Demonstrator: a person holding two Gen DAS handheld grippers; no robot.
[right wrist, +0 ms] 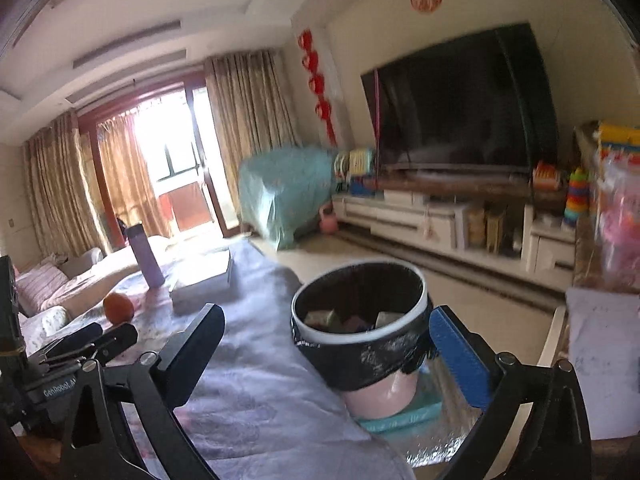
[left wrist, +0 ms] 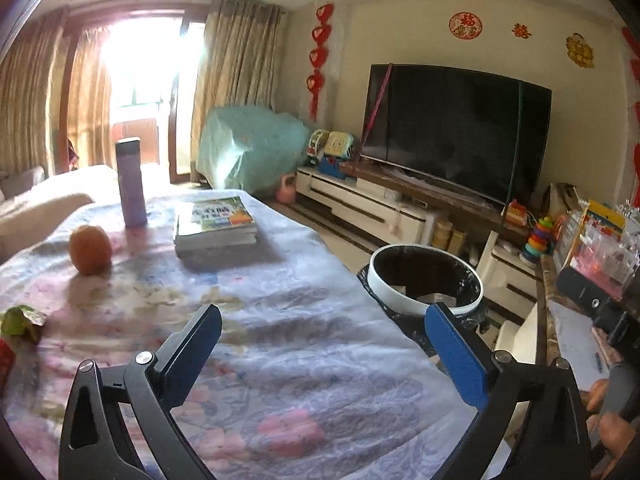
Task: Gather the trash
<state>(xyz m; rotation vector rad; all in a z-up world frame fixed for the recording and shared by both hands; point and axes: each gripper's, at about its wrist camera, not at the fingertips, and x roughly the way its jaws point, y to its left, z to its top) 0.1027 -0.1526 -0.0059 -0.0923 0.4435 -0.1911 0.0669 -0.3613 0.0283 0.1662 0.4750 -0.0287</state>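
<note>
A pink trash bin (right wrist: pixel 380 396) with a black liner stands off the table's right edge, on a teal pad on the floor; its white rim (left wrist: pixel 424 308) shows in the left wrist view. Crumpled scraps (right wrist: pixel 352 320) lie inside it. A green wrapper (left wrist: pixel 18 320) and something red (left wrist: pixel 6 360) lie at the table's left edge. My left gripper (left wrist: pixel 324 312) hovers open over the flowered tablecloth (left wrist: pixel 280 360), with nothing between its fingers. My right gripper (right wrist: pixel 326 314) is open too, facing the bin from the near side, and holds nothing.
On the table stand an orange (left wrist: pixel 90 250), a purple bottle (left wrist: pixel 131 182) and a stack of books (left wrist: pixel 216 222). A TV (left wrist: pixel 456 128) on a low white cabinet (left wrist: pixel 360 204) with toys lines the right wall. A sofa (right wrist: pixel 44 292) is at far left.
</note>
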